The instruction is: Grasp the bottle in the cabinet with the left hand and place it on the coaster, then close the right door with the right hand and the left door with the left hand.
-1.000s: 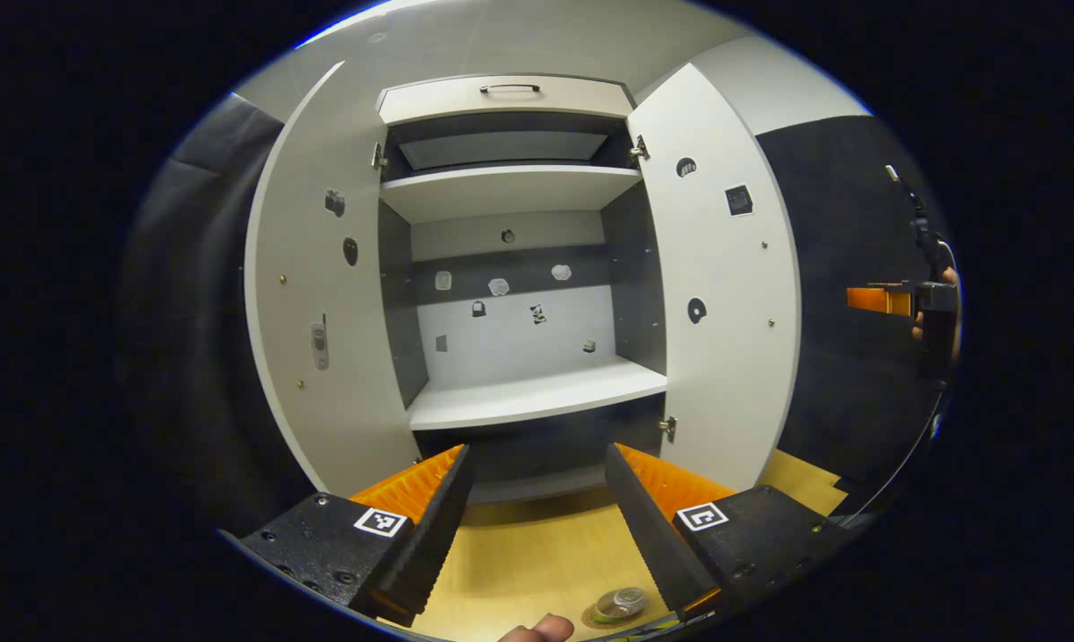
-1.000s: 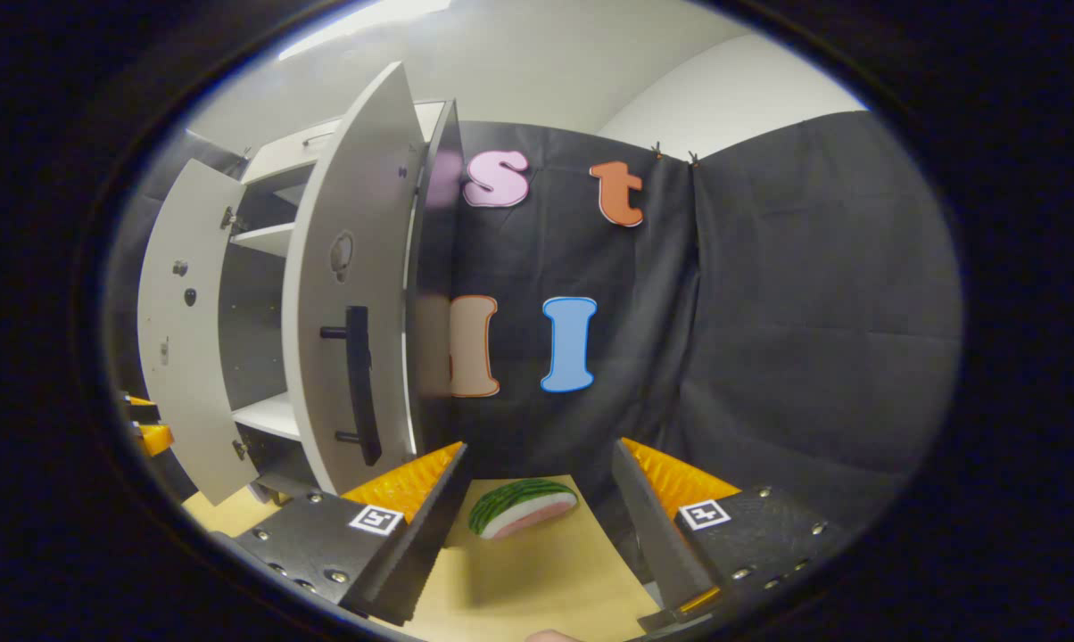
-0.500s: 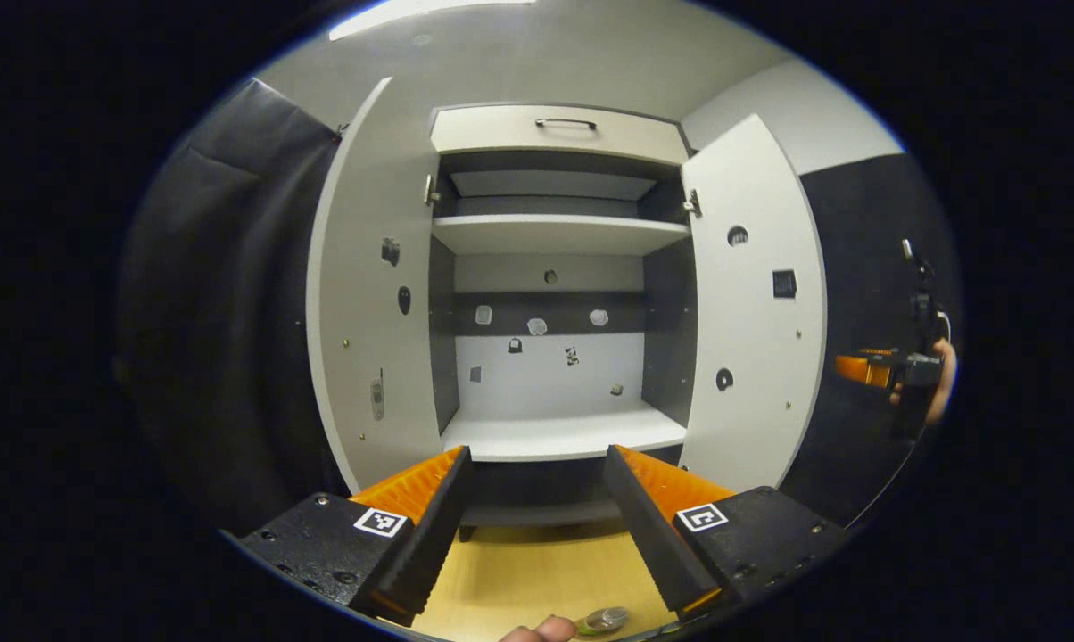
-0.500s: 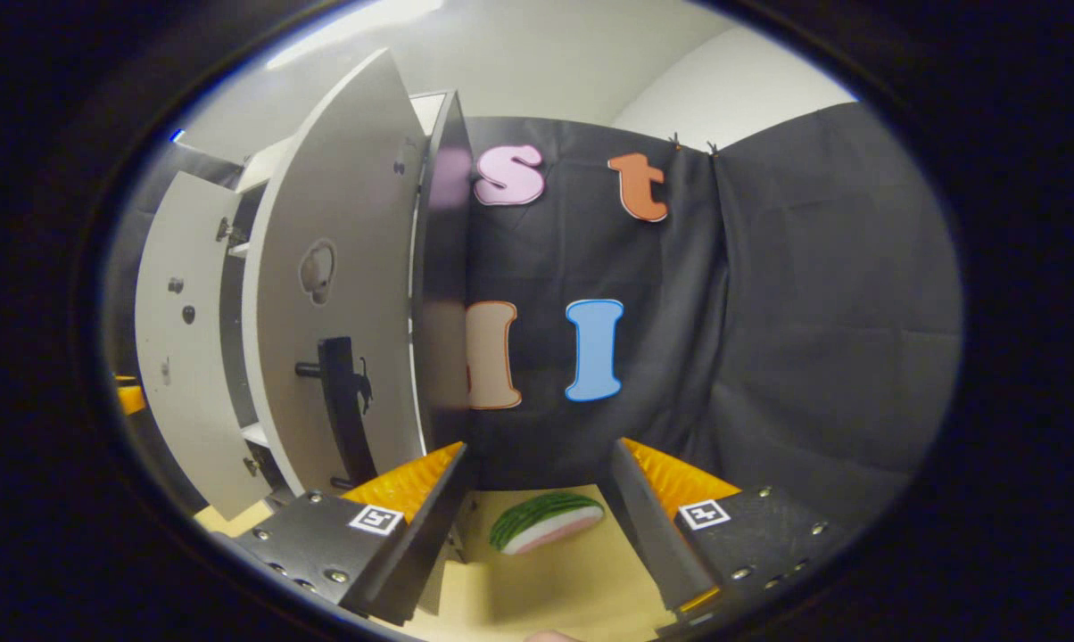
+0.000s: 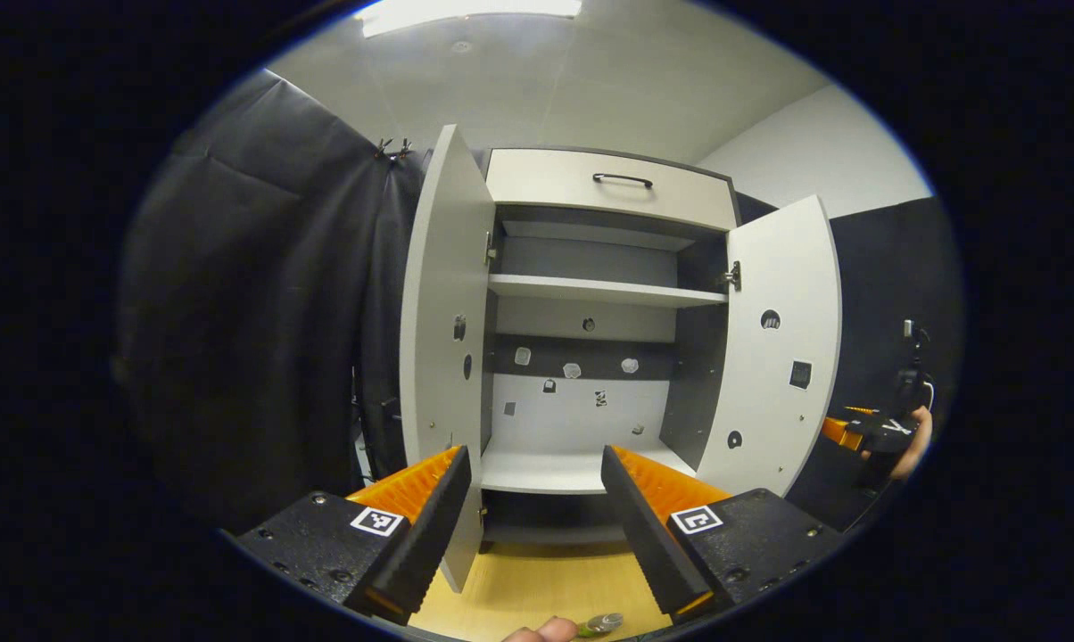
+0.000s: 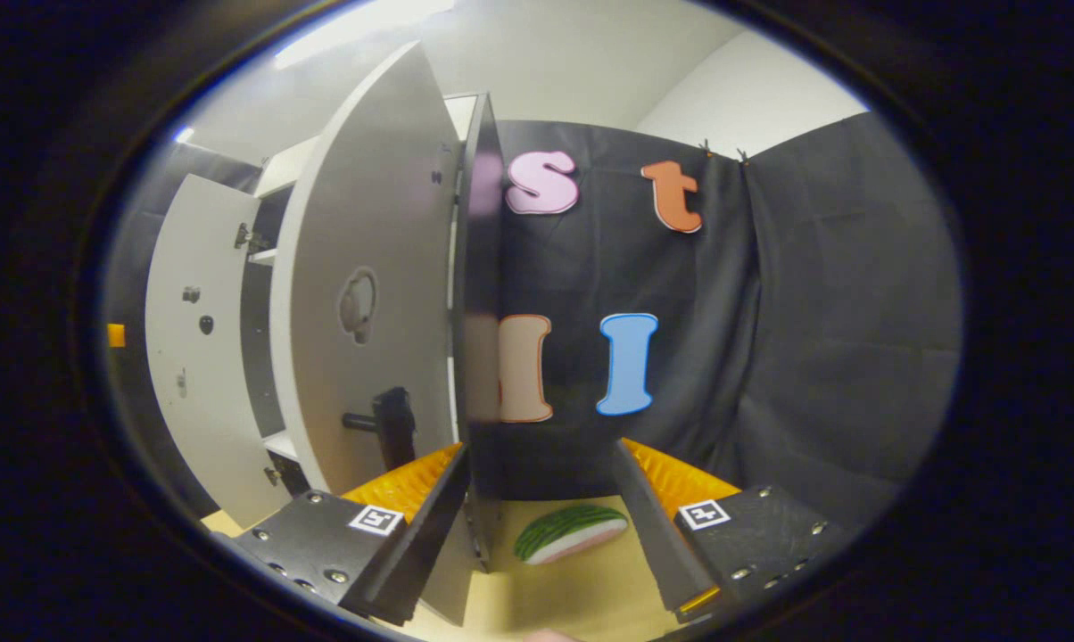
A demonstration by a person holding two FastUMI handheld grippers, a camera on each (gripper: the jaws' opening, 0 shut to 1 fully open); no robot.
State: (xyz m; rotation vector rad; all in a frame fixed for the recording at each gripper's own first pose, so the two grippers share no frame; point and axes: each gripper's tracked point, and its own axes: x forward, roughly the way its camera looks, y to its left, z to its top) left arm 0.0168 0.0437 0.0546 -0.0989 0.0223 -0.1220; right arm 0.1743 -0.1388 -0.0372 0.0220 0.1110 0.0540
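Note:
The white cabinet (image 5: 590,187) stands with both doors swung out, and its shelves (image 5: 537,468) are bare. My left gripper (image 5: 532,459) is open in front of it, nothing between its fingers. The bottle (image 5: 603,621) shows as a small clear top at the view's bottom edge, on the wooden table, beside a person's fingertip (image 5: 541,631). My right gripper (image 6: 541,450) is open just beside the outer face of the right door (image 6: 367,294), near its black handle (image 6: 392,428). In the left gripper view the right gripper (image 5: 849,432) sits past the right door (image 5: 782,357), held by a hand.
The left door (image 5: 448,312) stands edge-on, its lower corner near my left finger. A watermelon slice (image 6: 570,532) lies on the wooden table (image 6: 582,597) between the right gripper's fingers. Black cloth walls close in both sides. A drawer with a handle (image 5: 622,179) tops the cabinet.
The left gripper has drawn back and tilted up, so the cabinet looks smaller and the bottle slid to the bottom edge. The right gripper has moved closer to the right door's outer face.

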